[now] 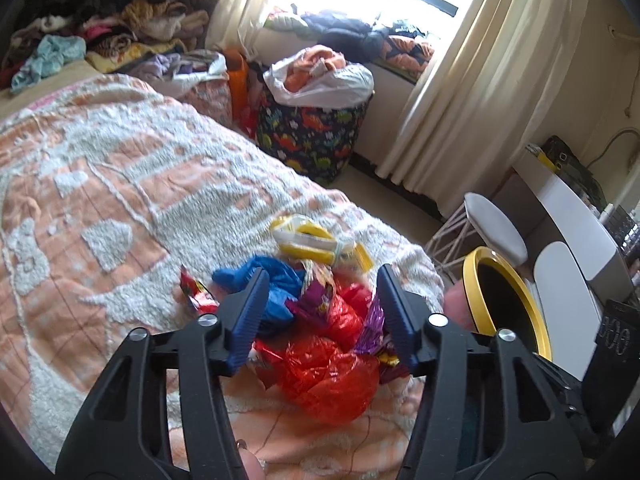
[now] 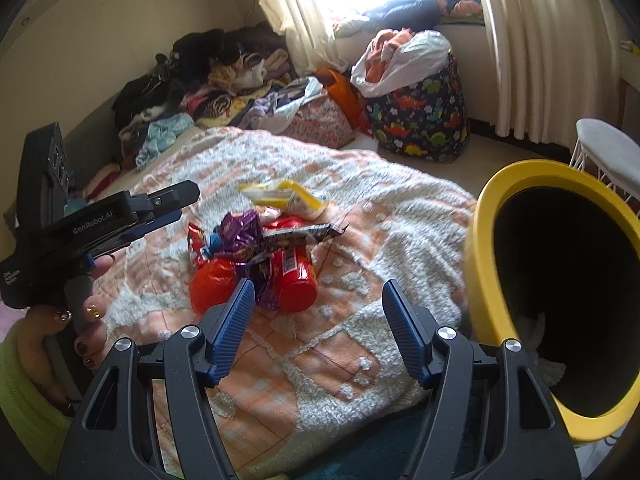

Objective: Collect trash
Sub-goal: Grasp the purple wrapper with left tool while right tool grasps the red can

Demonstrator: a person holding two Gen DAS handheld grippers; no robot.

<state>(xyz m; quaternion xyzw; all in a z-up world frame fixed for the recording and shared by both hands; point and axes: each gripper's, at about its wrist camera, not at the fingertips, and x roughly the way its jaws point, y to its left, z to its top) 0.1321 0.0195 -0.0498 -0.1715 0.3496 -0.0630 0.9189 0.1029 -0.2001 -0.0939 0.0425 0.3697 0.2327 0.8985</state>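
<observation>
A pile of trash lies on the bed: red crinkled plastic (image 1: 332,368) (image 2: 212,284), a blue bag (image 1: 276,280), purple foil wrappers (image 1: 372,328) (image 2: 240,236), a yellow-white packet (image 1: 308,240) (image 2: 284,196) and a red can (image 2: 296,280). My left gripper (image 1: 322,308) is open, its fingers spread around the pile just above it; it also shows in the right wrist view (image 2: 176,200). My right gripper (image 2: 318,320) is open and empty, short of the pile. A yellow-rimmed black bin (image 2: 556,304) (image 1: 508,300) is tilted beside the bed at the right.
The bed has an orange-white textured blanket (image 1: 120,184) (image 2: 360,216). Piles of clothes (image 1: 100,24) lie at its far end. A dinosaur-print bag (image 1: 316,136) (image 2: 420,116) stands by the curtained window. A white wire stool (image 1: 492,228) and white furniture (image 1: 572,224) stand at right.
</observation>
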